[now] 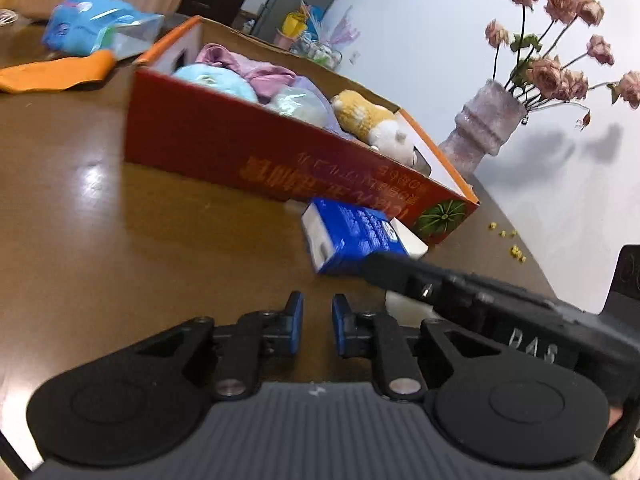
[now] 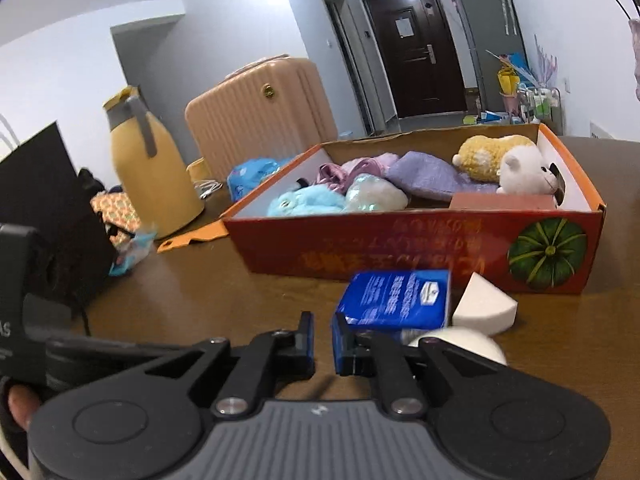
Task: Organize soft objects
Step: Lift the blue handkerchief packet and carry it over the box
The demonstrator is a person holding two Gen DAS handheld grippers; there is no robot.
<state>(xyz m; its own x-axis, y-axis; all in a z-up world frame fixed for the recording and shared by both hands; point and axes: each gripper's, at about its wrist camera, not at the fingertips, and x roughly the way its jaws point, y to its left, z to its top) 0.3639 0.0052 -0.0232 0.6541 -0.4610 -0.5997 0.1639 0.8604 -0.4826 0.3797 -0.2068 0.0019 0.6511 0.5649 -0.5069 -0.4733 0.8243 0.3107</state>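
An orange-red cardboard box (image 1: 240, 148) (image 2: 400, 248) stands on the brown table. Inside lie a blue plush (image 1: 216, 80) (image 2: 304, 200), purple cloth (image 1: 248, 64) (image 2: 424, 176) and a yellow and white plush (image 1: 372, 120) (image 2: 504, 160). A blue tissue packet (image 1: 348, 236) (image 2: 396, 296) lies in front of the box beside a white sponge wedge (image 2: 480, 308). My left gripper (image 1: 317, 320) is shut and holds nothing, low over the table short of the packet. My right gripper (image 2: 322, 336) is shut too, its right finger close to the packet's near corner.
A vase of dried roses (image 1: 480, 128) stands beyond the box's right end. A blue bag (image 1: 92, 24) and the orange box flap (image 1: 52, 72) lie at the far left. A yellow kettle (image 2: 152, 176), a black box (image 2: 44, 192) and a pink suitcase (image 2: 260, 112) are behind.
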